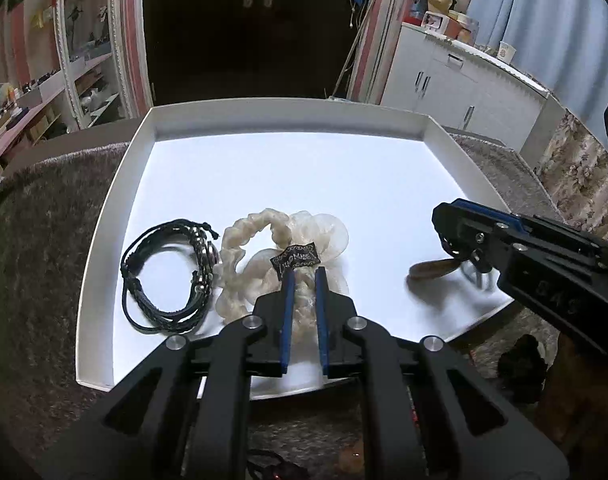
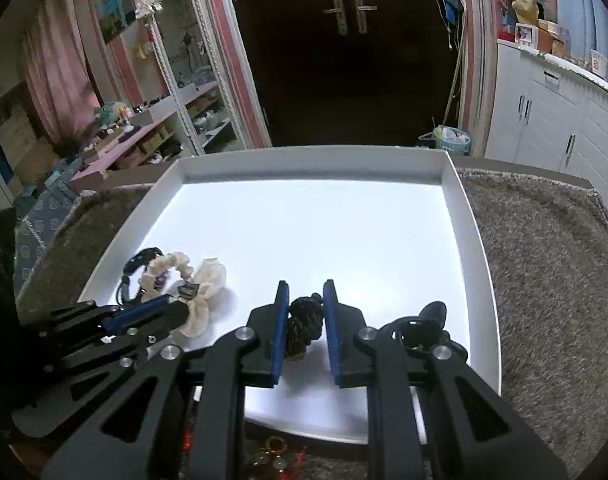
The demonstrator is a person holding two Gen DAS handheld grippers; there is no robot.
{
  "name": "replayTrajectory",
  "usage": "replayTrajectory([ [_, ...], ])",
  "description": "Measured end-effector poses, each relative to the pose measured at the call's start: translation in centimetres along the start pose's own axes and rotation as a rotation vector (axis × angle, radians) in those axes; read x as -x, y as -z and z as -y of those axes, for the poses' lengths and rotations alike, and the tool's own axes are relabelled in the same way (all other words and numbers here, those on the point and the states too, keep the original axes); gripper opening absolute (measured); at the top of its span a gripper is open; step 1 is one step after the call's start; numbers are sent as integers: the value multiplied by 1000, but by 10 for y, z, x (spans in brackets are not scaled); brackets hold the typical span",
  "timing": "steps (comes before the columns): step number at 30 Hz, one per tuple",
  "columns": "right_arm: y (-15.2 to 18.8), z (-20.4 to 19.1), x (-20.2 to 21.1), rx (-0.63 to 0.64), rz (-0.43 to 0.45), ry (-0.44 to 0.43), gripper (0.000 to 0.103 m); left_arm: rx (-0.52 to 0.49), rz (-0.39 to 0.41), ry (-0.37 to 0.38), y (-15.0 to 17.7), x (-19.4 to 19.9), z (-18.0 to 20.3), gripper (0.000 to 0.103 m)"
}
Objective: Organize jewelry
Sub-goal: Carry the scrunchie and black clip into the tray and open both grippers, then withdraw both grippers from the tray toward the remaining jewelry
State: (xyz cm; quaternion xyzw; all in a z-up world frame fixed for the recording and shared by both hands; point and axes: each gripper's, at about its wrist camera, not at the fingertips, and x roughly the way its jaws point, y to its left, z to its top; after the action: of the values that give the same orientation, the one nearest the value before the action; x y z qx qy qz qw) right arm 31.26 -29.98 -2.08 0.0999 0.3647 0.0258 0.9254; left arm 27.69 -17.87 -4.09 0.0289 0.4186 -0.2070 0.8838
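A white tray [image 1: 104, 216] lies on a grey furry cover. In it lie a black braided bracelet [image 1: 164, 276] at the left and a cream scrunchie [image 1: 256, 256] with a dark label beside it. My left gripper [image 1: 304, 272] is narrowly parted around the scrunchie's near edge. My right gripper [image 2: 305, 288] is open, with a dark braided rope piece [image 2: 302, 326] between its fingers on the tray [image 2: 459, 208]. The scrunchie [image 2: 200, 280] and bracelet [image 2: 138, 266] also show in the right wrist view, with the left gripper over them.
A dark hair clip [image 2: 423, 320] lies in the tray right of my right gripper. Small gold and red trinkets [image 2: 278, 454] lie on the cover before the tray's near edge. A dark doorway, shelves and white cabinets stand beyond.
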Motion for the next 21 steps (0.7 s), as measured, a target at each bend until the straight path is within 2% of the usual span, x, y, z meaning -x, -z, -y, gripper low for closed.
replayTrajectory([
  [10, 5, 1, -7, 3, 12, 9, 20, -5, 2, -4, 5, -7, 2, 13],
  [15, 3, 4, -2, -19, 38, -31, 20, 4, 12, 20, 6, -6, 3, 17],
  [17, 2, 6, 2, -29, 49, -35, 28, 0, 16, 13, 5, -3, 3, 17],
  [21, -2, 8, 11, -43, 73, -42, 30, 7, 30, 7, 3, 5, 2, 30],
])
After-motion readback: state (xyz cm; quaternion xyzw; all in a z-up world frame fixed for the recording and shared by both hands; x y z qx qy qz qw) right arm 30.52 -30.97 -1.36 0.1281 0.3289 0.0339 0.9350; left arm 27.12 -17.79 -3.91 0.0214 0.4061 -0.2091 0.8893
